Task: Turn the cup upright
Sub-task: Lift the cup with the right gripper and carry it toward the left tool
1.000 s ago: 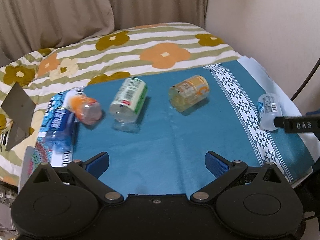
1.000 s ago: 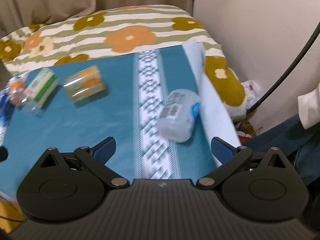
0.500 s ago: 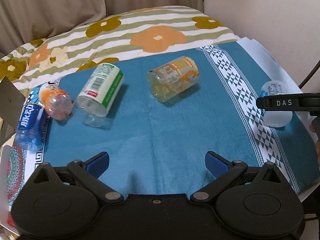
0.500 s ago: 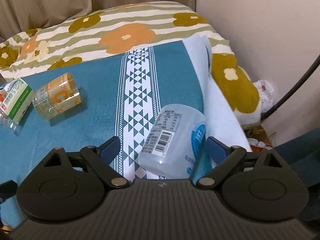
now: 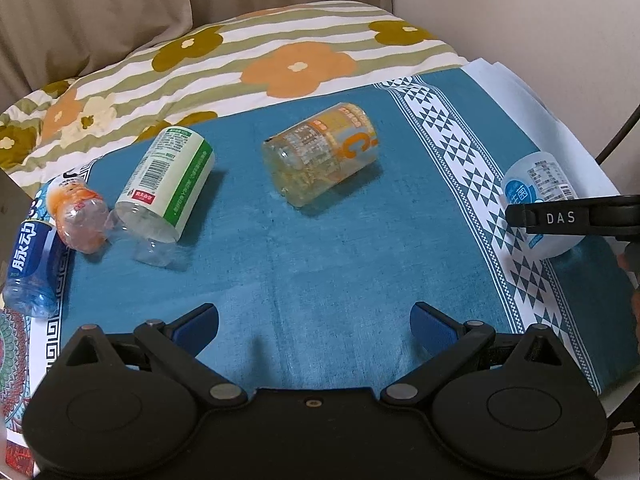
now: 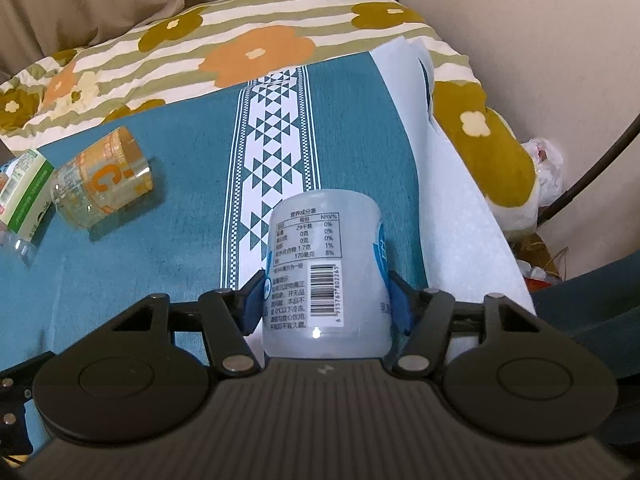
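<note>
A white translucent cup with a blue-and-white label point(image 6: 326, 276) lies on its side on the patterned band of the blue cloth point(image 6: 168, 288). My right gripper point(image 6: 327, 300) is shut on it, one blue pad on each side. The same cup shows in the left wrist view point(image 5: 538, 196) at the far right, with the right gripper's black finger point(image 5: 576, 218) across it. My left gripper point(image 5: 314, 326) is open and empty above the cloth's near middle.
An orange-labelled clear cup point(image 5: 322, 152), a green-and-white cup point(image 5: 168, 186), an orange cup point(image 5: 78, 218) and a blue cup point(image 5: 30, 264) lie on their sides. A floral quilt point(image 5: 280, 60) lies behind. The wall point(image 6: 540, 40) and a black cable point(image 6: 592, 168) are at the right.
My right gripper has moved forward onto the white cup and closed on it. My left gripper has drifted slightly; the view shifted a little.
</note>
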Demonstrator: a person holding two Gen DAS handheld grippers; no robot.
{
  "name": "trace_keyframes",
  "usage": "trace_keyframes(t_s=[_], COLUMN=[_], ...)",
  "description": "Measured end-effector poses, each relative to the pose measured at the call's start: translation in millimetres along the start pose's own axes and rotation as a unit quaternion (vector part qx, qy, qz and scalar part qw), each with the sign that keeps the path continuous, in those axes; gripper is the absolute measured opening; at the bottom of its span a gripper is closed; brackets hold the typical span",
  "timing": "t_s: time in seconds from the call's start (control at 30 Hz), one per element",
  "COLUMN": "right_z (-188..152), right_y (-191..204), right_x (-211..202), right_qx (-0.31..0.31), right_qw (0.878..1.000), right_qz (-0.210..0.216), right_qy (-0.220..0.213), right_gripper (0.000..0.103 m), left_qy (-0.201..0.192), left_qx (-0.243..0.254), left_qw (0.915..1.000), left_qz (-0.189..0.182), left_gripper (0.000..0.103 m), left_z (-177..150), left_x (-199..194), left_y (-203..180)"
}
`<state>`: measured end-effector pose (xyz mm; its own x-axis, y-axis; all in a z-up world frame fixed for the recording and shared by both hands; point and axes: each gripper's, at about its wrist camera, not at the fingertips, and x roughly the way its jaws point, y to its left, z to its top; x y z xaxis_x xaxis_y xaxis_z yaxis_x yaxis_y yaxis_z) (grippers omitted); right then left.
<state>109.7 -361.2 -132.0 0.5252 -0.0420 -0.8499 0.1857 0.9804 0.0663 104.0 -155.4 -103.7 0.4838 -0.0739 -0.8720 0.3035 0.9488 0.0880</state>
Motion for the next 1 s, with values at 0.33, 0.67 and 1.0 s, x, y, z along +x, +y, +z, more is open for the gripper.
trace_keyframes(t_s=[0.33,0.67,1.0], right_z=[3.9,-2.3,-31.1], right_y=[16.5,72.0,148.2], right_x=[-26.0,-62.6,-64.1], right_qx=[-0.008,-0.030,-0.050], right_qw=[1.000,0.998,0.996], right_qz=[0.013,0.038,0.070], right_qy=[-0.019,-0.035,-0.017], right_gripper=[0.076,0.076,0.076], left_qy=[-0.016,-0.030,-0.020], left_qx=[-0.015,-0.044,-0.060], left_qw=[0.9997,0.9985,0.9976], left_qz=[0.005,0.015,0.030], left_gripper=[0.103,0.103,0.103], left_z=[-6.3,-32.9,-69.1], left_x=[-23.0,-51.3,-60.8], left_y=[20.9,68.7,123.6])
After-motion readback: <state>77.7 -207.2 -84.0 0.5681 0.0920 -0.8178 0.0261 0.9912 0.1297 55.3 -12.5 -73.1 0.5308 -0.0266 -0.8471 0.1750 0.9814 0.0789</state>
